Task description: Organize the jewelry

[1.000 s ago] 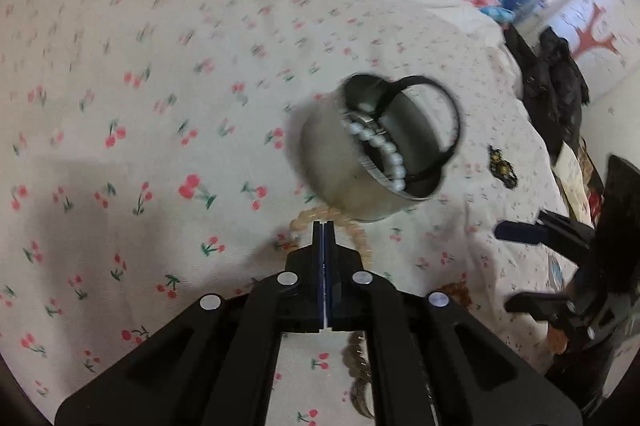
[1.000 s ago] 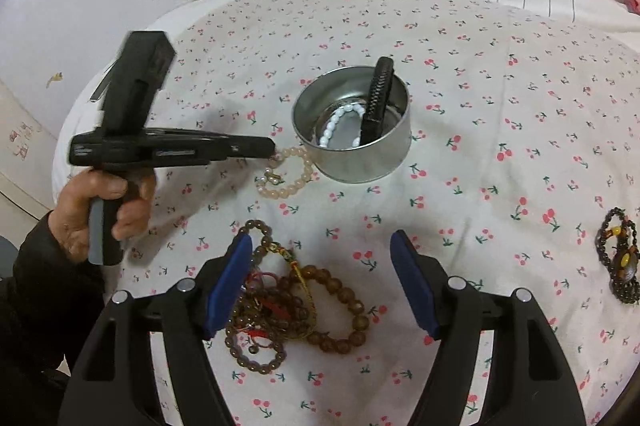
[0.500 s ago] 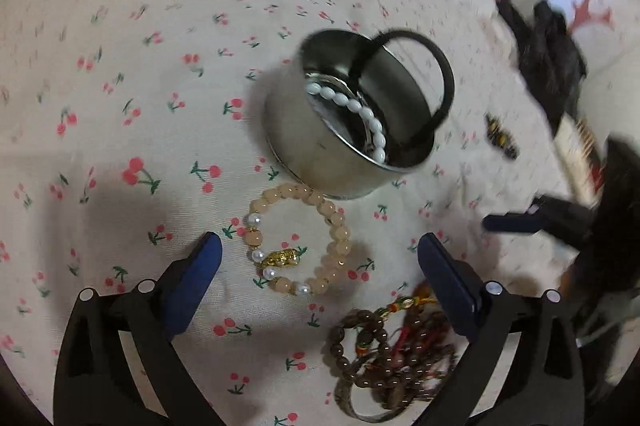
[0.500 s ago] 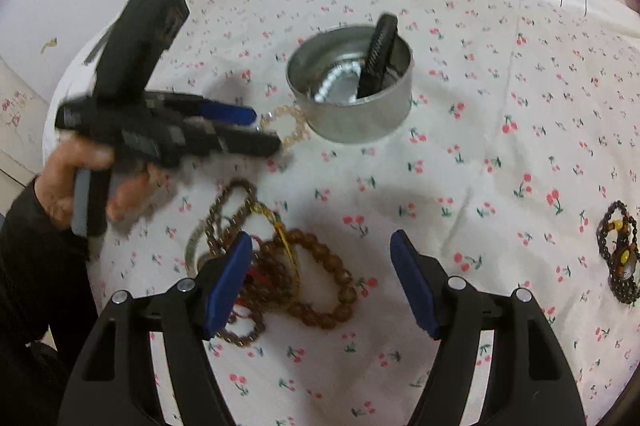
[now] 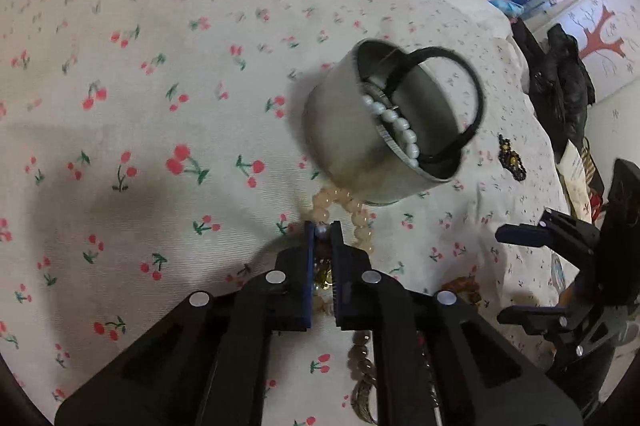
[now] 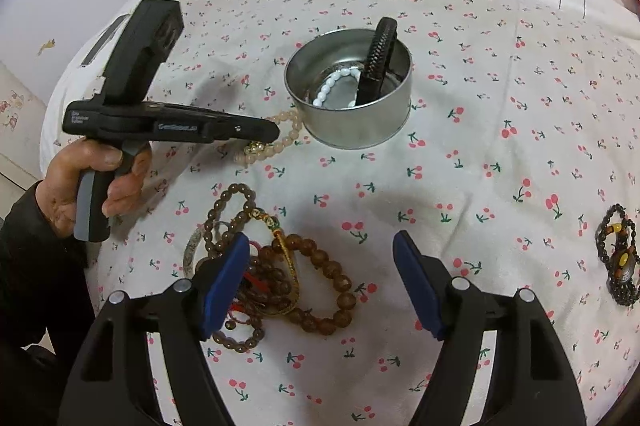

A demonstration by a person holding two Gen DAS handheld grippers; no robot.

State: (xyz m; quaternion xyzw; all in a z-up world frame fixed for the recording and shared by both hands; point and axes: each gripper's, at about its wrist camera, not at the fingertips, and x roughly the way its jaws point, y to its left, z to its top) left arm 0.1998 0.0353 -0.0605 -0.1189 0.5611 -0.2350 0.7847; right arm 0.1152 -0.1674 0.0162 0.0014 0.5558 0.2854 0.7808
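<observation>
Bedspread (image 6: 500,154): white cloth with a cherry print, spread under both grippers and carrying all the jewelry
Left gripper (image 5: 323,231): its jaws have just been closing and now pinch the peach bead bracelet (image 5: 352,204) between the blue pads, a pearl and a gold charm showing in the narrow gap; in the right wrist view the same gripper (image 6: 276,130) is held by a hand (image 6: 86,182) in a dark sleeve
Right gripper (image 6: 320,274): jaws standing wide apart with nothing between the pads, hanging above the cloth
Metal tin (image 6: 352,94): round and open-topped, straight ahead of the right gripper and well beyond it; just ahead of the left gripper's tips, the peach beads running up to its base
Black bangle (image 6: 378,62): standing on edge inside the tin, leaning on the rim
White bead bracelet (image 6: 334,86): lying in the bottom of the tin beside the bangle
Brown bead pile (image 6: 280,266): tangled strands with a red and gold cord, partly under the right gripper's left pad
Dark bead bracelet (image 6: 618,258): far off to the right gripper's right, alone on the cloth
</observation>
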